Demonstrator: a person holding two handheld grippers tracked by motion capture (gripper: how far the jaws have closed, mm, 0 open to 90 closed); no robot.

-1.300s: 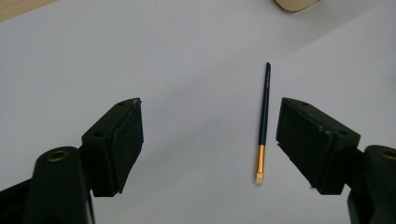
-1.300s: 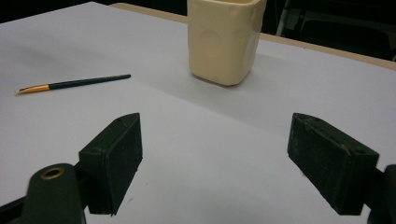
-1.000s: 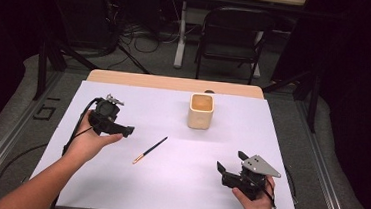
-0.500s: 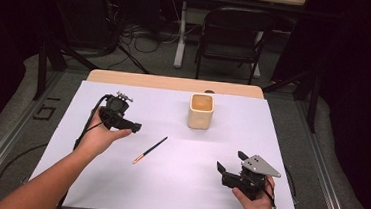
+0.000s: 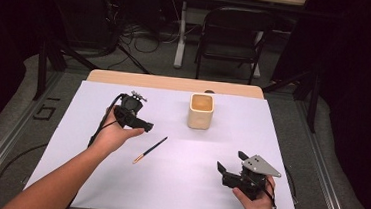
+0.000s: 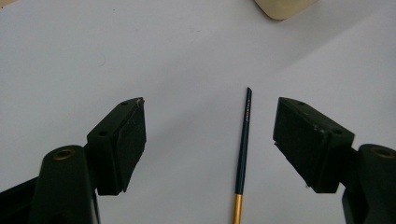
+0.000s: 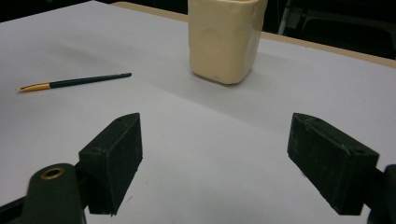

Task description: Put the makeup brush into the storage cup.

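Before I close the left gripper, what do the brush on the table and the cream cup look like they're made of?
The brush has a thin, dark green handle with a glossy painted look, probably wood, and a shiny gold band that looks like metal. The cream cup is matte with a slightly lumpy, uneven wall and rounded corners, which suggests ceramic or molded plastic; I can't tell which.

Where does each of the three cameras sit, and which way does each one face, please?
High view: above the person's side, looking forward and down on the table; forearms, left tool and right tool show.
Left gripper view: rides the left tool, looking down at the brush; both jaws apart.
Right gripper view: rides the right tool, looking low across at the cup; jaws apart.
All three views share brush and cup.
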